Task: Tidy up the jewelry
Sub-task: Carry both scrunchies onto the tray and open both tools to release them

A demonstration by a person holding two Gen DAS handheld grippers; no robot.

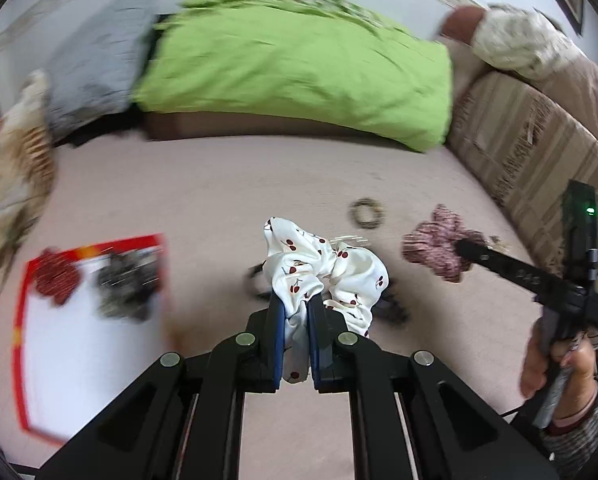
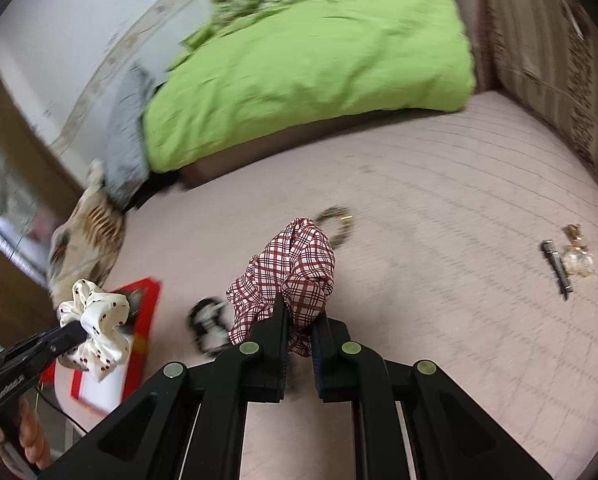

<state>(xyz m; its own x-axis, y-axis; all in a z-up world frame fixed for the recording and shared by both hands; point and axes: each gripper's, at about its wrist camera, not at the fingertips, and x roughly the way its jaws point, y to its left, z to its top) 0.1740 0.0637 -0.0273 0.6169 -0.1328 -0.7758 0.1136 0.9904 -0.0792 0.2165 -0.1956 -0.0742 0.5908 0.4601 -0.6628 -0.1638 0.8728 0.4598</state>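
Left gripper [image 1: 296,304]: black linkage arms with blue-lined fingers, jaws clenched on a white cherry-print scrunchie [image 1: 327,268], satiny gathered fabric with small red cherries, held at centre frame above the pink quilted bedspread [image 1: 203,192]. Right gripper [image 2: 299,312]: same black build, jaws clenched on a red-and-white plaid scrunchie [image 2: 295,268], woven-look cloth bunched in folds, raised at centre of the right wrist view. In the left wrist view the right gripper appears at 3 o'clock with a lit green indicator and pale lettering on its finger too blurred to read; likewise white lettering on the left gripper body at 8 o'clock in the right wrist view cannot be read. Tray [image 1: 79,360]: flat, white-floored with a red border, at 8 o'clock in the left view; on it a dark red textured scrunchie [image 1: 55,276] and, beside it, a dark mottled scrunchie [image 1: 125,284], blurred. Beaded bracelet [image 1: 366,213]: small ring of dark and pale beads lying on the bedspread at 2 o'clock, apart from both grippers. Black-and-white hair accessory [image 2: 209,326]: lies on the bedspread just left of the right gripper, form blurred. At 3 o'clock in the right view: a slim dark metal hair clip [image 2: 557,266] beside a gold-toned ornament [image 2: 577,258]. Beyond, at 12 o'clock: crumpled lime-green quilt [image 1: 299,72], grey pillow [image 1: 99,60], striped beige cushion [image 1: 535,152].
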